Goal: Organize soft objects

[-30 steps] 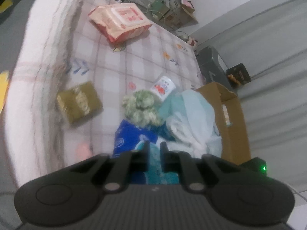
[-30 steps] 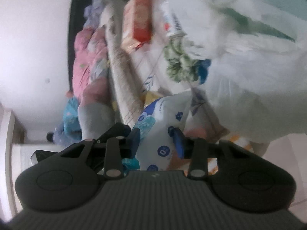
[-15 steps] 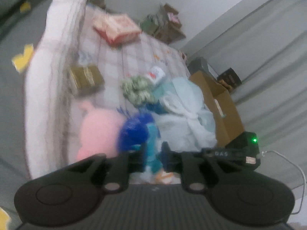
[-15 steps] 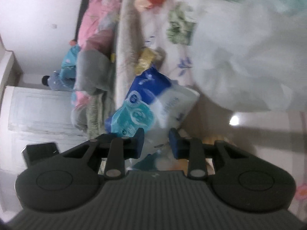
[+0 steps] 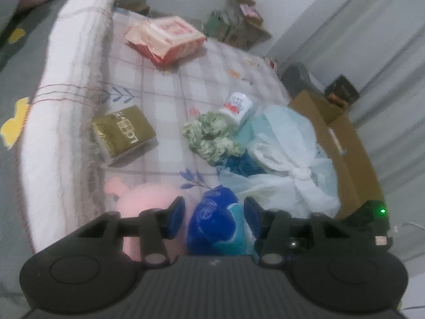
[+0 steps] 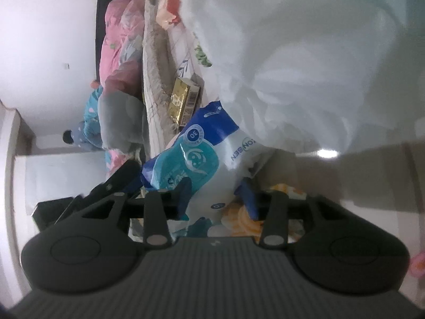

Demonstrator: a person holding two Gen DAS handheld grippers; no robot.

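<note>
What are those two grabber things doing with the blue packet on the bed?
A person is tidying soft things on a checked bed cover. The blue and teal tissue pack sits between the open fingers of the left hand-held gripper, and the right hand-held gripper, also open, has its fingers around the same pack. A gold pack, a red and white pack and a white plastic bag lie nearby.

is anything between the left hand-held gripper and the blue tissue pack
Nothing visible. The blue tissue pack already sits in the gap of the open left hand-held gripper, with a pink plush just beside its left finger, not in the gap.
</note>
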